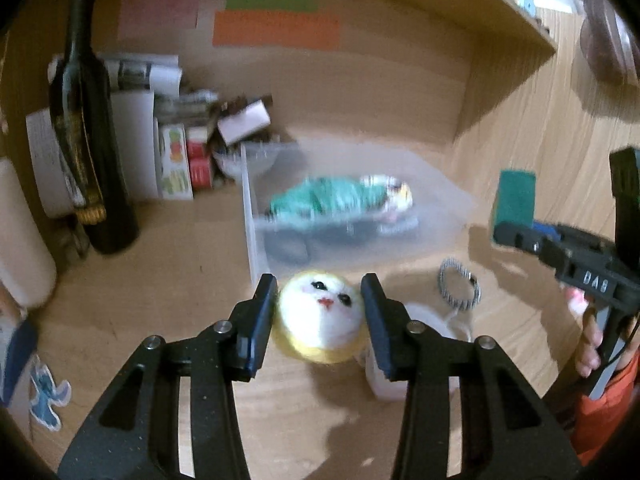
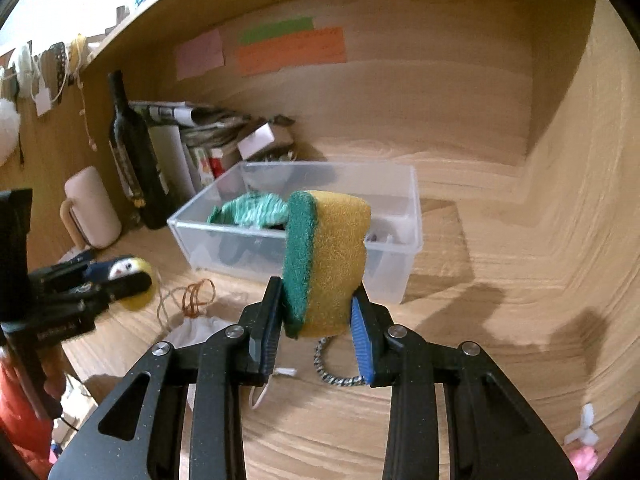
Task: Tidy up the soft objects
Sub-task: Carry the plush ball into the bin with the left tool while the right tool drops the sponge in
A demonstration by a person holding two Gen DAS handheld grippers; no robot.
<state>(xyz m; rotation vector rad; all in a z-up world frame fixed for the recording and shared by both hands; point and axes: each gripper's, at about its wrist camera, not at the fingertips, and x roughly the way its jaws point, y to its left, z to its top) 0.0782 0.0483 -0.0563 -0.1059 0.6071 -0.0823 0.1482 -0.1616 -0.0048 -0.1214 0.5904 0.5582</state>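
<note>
Wooden desk (image 2: 480, 360) — wood-panelled back wall (image 2: 420, 92).

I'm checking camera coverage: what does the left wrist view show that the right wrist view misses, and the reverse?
Only the left wrist view shows the plush toy's whole face between the left gripper's jaws, and a blue cartoon sticker on the desk.

Only the right wrist view shows the sponge's yellow side held by the right gripper, a cream mug, and brown rubber bands.

Both show the clear plastic bin holding a green cloth, the dark wine bottle, the braided bracelet, and the coloured paper notes.
</note>
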